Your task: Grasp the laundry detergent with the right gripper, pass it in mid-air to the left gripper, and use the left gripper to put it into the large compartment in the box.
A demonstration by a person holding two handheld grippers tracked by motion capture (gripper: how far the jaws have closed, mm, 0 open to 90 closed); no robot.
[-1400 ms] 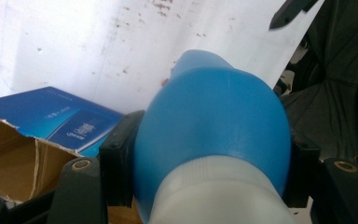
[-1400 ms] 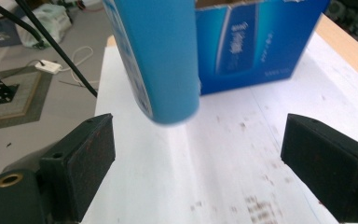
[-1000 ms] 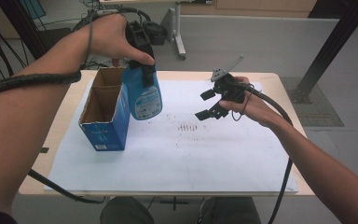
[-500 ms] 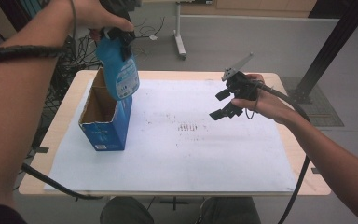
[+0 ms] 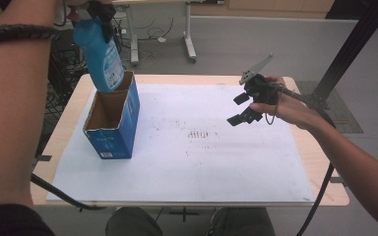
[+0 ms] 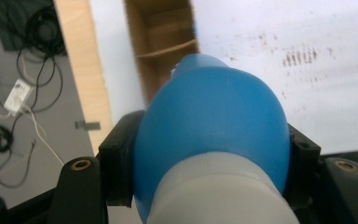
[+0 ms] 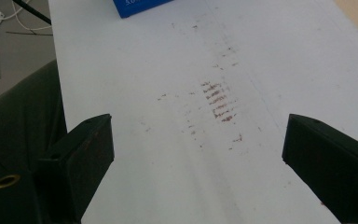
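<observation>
A blue plastic bottle (image 5: 101,54) hangs upright above the far end of an open blue cardboard box (image 5: 112,120), its base just over the box's rim. My left gripper (image 5: 98,12) is shut on the bottle's upper part near the top left edge of the high view. In the left gripper view the blue bottle (image 6: 214,126) sits clamped between both black jaws, with its white cap toward the camera and the brown inside of the box (image 6: 163,46) below. My right gripper (image 5: 241,109) hovers open over the right half of the table, empty; its jaws stand wide apart over the white sheet (image 7: 196,116).
A white sheet (image 5: 187,167) with faint brown marks covers the wooden table (image 5: 320,196). Cables and a power strip (image 6: 16,95) lie on the floor to the left. A black post (image 5: 354,44) stands at the back right, and table legs (image 5: 189,39) behind.
My left gripper has carried the blue bottle up and to the left, from beside the box to above its far end. The right gripper has drifted slightly and stays open.
</observation>
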